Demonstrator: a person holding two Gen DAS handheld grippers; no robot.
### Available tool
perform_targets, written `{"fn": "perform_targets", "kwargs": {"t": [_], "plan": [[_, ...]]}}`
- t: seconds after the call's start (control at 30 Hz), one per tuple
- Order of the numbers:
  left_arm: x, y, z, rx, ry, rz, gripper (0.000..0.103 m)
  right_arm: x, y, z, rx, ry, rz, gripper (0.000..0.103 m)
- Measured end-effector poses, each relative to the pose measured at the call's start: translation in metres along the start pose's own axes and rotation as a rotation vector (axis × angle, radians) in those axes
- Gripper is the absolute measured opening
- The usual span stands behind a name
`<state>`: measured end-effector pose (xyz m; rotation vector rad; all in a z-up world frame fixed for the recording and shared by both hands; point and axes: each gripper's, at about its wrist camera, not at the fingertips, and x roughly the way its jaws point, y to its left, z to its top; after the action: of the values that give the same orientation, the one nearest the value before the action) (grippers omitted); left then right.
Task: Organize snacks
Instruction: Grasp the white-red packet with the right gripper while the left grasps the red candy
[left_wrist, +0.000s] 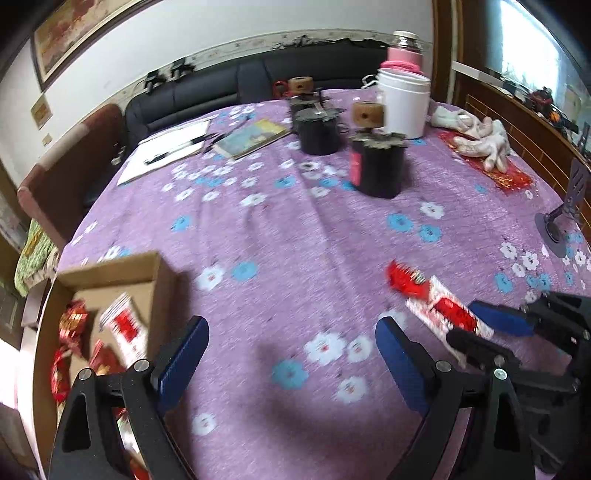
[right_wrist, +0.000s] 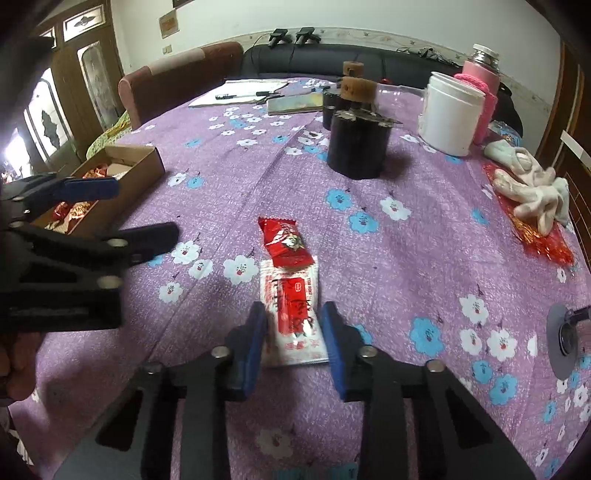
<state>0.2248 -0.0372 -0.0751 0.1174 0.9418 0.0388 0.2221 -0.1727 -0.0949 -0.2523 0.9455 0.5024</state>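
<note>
The right gripper (right_wrist: 293, 330) clasped a white-and-red snack sachet (right_wrist: 291, 314) lying on the purple flowered tablecloth (right_wrist: 424, 258), its print too blurred to read. The left gripper (left_wrist: 291, 347) hung spread and empty beside the brown cardboard box (left_wrist: 155, 273) at the table's left edge.

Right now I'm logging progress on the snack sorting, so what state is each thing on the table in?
Left claw: open, holding nothing.
Right claw: fingers on both sides of the white snack packet, contact unclear.
White snack packet: flat on the tablecloth, sealed.
Red candy: wrapped, on the cloth, touching the packet's far end.
Cardboard box: open, partly filled with snacks.
White tub: upright.
</note>
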Motion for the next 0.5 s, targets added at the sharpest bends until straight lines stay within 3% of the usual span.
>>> {"fn": "perform_targets", "kwargs": {"t": [0.2, 0.5], "plan": [[0.013, -0.027, 0.018, 0.047, 0.0, 0.002, 0.094, -0.017, -0.018, -0.012, 0.068, -0.019, 0.008, 0.024], [0.036, -0.049, 0.029, -0.016, 0.033, -0.077, 0.094, -0.04, -0.038, -0.03, 0.141, -0.054, 0.019, 0.024]]}}
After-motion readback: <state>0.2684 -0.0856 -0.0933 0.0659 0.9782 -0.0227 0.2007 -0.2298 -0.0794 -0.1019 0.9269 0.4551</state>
